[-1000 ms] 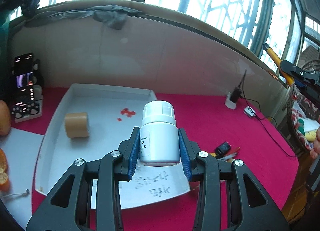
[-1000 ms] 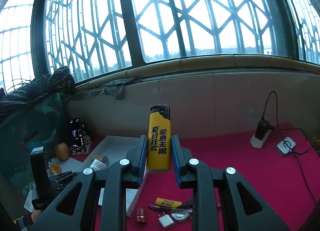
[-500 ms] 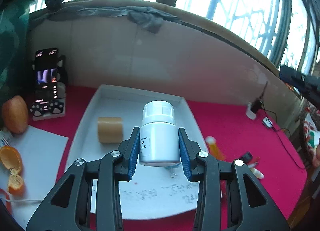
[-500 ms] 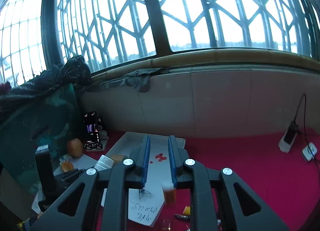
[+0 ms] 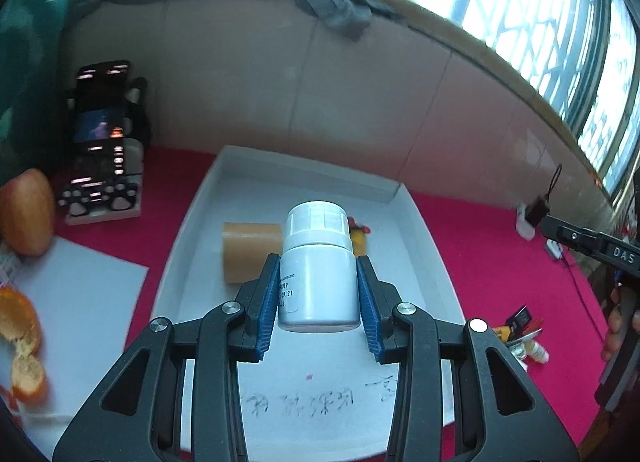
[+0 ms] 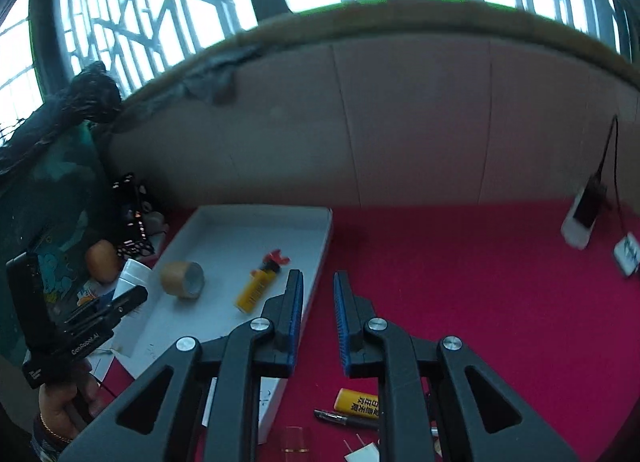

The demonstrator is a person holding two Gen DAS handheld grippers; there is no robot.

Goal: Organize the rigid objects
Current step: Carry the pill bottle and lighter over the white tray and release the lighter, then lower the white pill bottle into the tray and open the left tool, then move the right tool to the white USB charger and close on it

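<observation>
Your left gripper (image 5: 319, 294) has its blue-padded fingers (image 5: 270, 302) closed against both sides of one white pill bottle (image 5: 319, 266), upright between them, cap pointing away from you and its base level with the finger roots. It hangs over the white tray (image 5: 424, 238). Beyond the left finger, inside the tray, lies one tan roll of tape (image 5: 249, 250) on its side; just past the bottle's cap, a sliver of one yellow lighter (image 5: 359, 240) shows, mostly hidden by the bottle.

Your right gripper (image 6: 319, 302) holds nothing; its fingers (image 6: 295, 302) stand a narrow gap apart, tips at the tray's (image 6: 320, 246) near right wall. Ahead and left of the left fingertip the yellow lighter (image 6: 257, 289) lies flat in the tray, with the tape roll (image 6: 183, 279) further left. Below the fingers, on the red cloth (image 6: 460, 262), you have one more yellow lighter (image 6: 357, 402) and one dark pen (image 6: 344, 419) just beside it, both partly hidden by the gripper.

Count in the tray: one tape roll, one lighter. Outside it, beyond the left finger of your left gripper: one orange (image 5: 27, 212)
</observation>
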